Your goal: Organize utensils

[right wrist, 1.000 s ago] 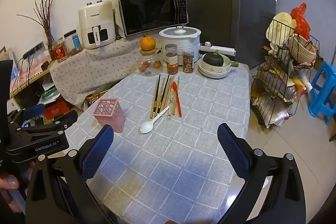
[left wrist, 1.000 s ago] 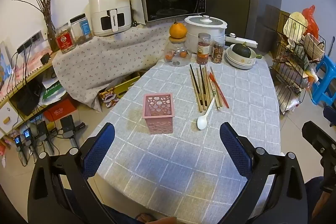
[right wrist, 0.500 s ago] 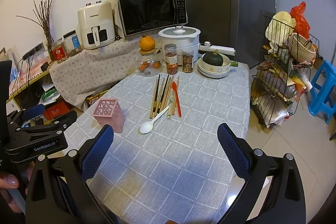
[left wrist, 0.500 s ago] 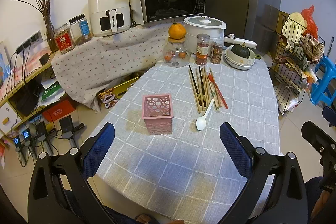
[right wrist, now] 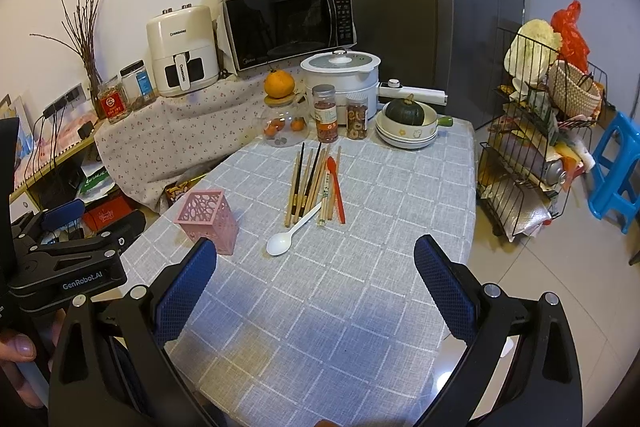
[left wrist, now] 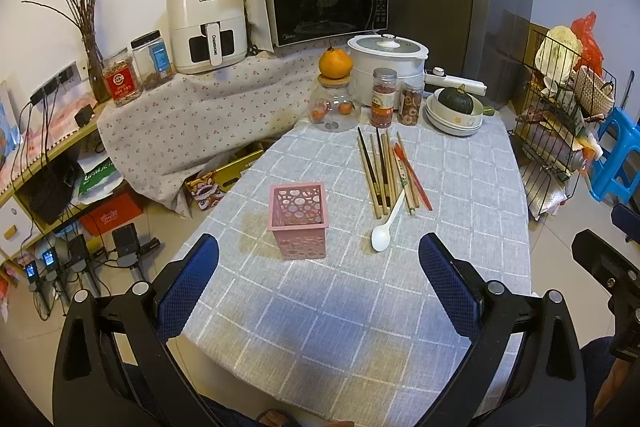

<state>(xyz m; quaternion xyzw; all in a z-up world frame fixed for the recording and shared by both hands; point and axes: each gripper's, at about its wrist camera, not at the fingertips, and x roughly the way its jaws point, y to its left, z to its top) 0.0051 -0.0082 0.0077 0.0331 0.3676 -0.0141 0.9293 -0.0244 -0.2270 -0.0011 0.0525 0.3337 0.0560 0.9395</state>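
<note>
One pink holder [left wrist: 298, 217], one white spoon [left wrist: 385, 227], one red spoon [left wrist: 412, 175] (chopsticks uncountable); both jaws wide apart, empty.

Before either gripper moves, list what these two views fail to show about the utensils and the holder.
- Pink holder: its inside bottom is hidden by its own walls in both views.
- Chopsticks: exact count unclear; they overlap in the pile.
- White spoon: its handle end is lost among the chopsticks.
- Red spoon: partly screened by neighbouring sticks in the left view.
- Tablecloth: its near edge is blocked by the gripper bodies.

Holder [left wrist: 299, 219] left of spoon [left wrist: 385, 227]; chopsticks [left wrist: 380, 171] behind (jars [left wrist: 383, 97] further back).
</note>
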